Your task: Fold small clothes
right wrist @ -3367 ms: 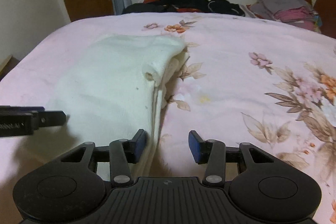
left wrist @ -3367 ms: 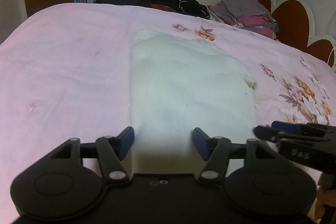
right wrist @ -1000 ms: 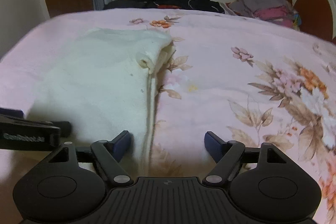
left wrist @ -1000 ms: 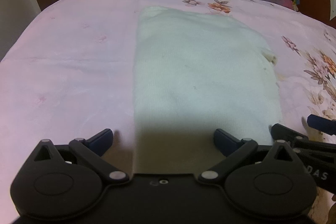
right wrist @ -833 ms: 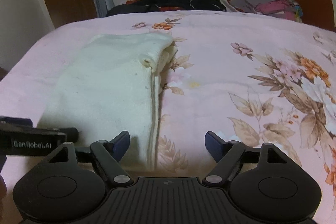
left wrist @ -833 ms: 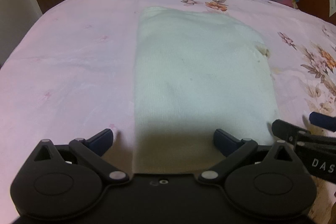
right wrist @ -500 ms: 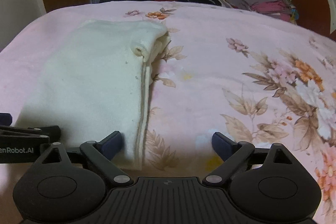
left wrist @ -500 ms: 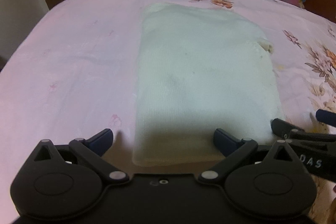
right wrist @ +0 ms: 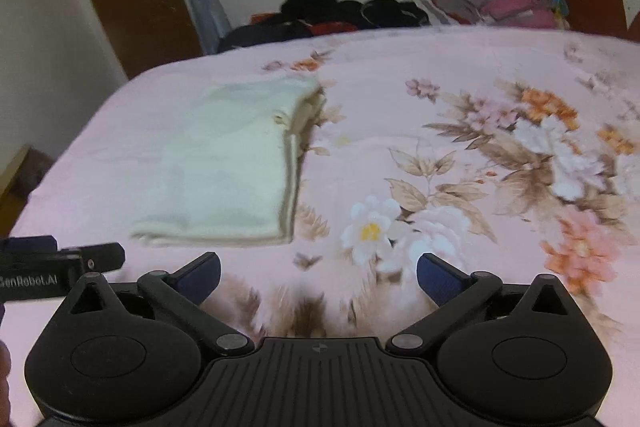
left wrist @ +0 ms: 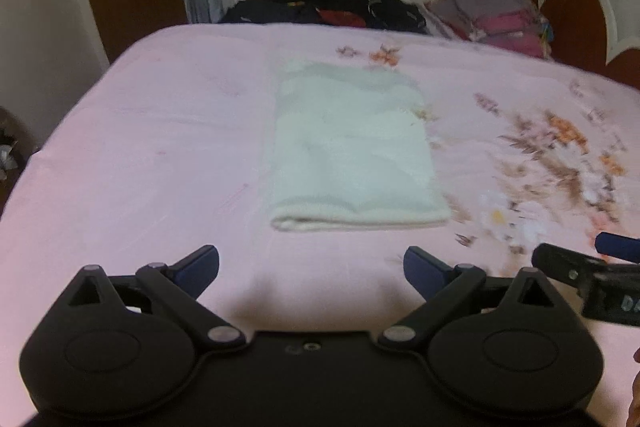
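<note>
So the cream knit garment sits folded into a soft, thick rectangle on the pink floral bedsheet. Left gripper and right gripper both hang just short of it, jaws spread wide, the right's having just opened, nothing between them.

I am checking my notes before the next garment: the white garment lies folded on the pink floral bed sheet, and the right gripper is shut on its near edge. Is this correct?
Not quite. The white garment does lie folded on the pink floral bed sheet, but the right gripper is open, its jaws just widened, with nothing between them; the garment's near edge lies beyond its fingertips. The right wrist view shows this.
</note>
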The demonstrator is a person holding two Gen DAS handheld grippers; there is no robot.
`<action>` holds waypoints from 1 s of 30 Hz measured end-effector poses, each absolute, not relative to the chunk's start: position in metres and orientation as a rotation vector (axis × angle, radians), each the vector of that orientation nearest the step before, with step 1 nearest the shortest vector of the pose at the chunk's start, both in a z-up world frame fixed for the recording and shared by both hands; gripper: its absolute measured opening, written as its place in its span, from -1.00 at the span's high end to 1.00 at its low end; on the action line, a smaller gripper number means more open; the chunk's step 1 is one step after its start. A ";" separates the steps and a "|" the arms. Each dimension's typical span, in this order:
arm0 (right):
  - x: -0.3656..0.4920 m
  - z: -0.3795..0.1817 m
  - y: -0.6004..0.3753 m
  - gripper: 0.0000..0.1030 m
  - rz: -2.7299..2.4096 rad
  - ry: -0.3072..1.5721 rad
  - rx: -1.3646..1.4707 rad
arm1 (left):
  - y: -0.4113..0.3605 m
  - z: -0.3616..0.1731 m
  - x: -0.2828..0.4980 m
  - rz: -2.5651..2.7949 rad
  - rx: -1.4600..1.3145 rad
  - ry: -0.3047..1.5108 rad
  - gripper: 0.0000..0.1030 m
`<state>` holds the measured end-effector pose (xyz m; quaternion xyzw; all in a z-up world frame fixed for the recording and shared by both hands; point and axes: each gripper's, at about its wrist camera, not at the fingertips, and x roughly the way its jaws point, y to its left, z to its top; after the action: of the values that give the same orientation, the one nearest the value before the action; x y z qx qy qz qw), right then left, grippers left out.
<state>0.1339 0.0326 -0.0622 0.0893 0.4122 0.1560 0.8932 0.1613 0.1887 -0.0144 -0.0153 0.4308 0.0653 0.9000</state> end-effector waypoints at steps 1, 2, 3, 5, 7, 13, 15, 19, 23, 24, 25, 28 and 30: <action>0.118 -0.049 0.030 -1.00 0.346 0.818 0.164 | 0.188 -0.007 0.151 0.140 -0.035 0.879 -0.93; 0.104 -0.037 0.029 -1.00 0.353 0.784 0.139 | 0.187 0.001 0.138 0.148 -0.038 0.866 -0.94; 0.088 -0.023 0.028 -1.00 0.356 0.738 0.109 | 0.186 0.010 0.124 0.155 -0.043 0.854 -0.94; 0.056 0.002 0.026 -1.00 0.361 0.658 0.078 | 0.183 0.026 0.101 0.169 -0.061 0.830 -0.95; 0.031 0.023 0.026 -1.00 0.341 0.631 0.054 | 0.180 0.044 0.075 0.181 -0.078 0.799 -0.97; -0.034 0.066 0.016 -1.00 0.321 0.511 0.055 | 0.165 0.087 0.011 0.227 -0.082 0.712 -1.00; -0.049 0.073 0.013 -1.00 0.330 0.489 0.064 | 0.160 0.095 -0.004 0.230 -0.083 0.697 -1.00; -0.072 0.081 0.010 -1.00 0.349 0.468 0.062 | 0.151 0.102 -0.022 0.242 -0.077 0.681 -1.00; -0.089 0.086 0.008 -1.00 0.352 0.445 0.061 | 0.145 0.105 -0.032 0.247 -0.078 0.669 -1.00; -0.091 0.087 0.007 -1.00 0.352 0.441 0.060 | 0.144 0.106 -0.034 0.248 -0.076 0.667 -1.00; -0.093 0.088 0.006 -1.00 0.351 0.438 0.060 | 0.143 0.106 -0.036 0.246 -0.077 0.662 -1.00; -0.097 0.091 0.003 -1.00 0.353 0.433 0.066 | 0.139 0.109 -0.043 0.247 -0.069 0.651 -1.00; -0.098 0.091 0.002 -1.00 0.348 0.431 0.068 | 0.137 0.109 -0.045 0.244 -0.066 0.647 -1.00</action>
<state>-0.0985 0.0016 0.0912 0.0337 0.2127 0.1719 0.9613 -0.0452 0.1371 0.1090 -0.0325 0.3171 0.1195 0.9403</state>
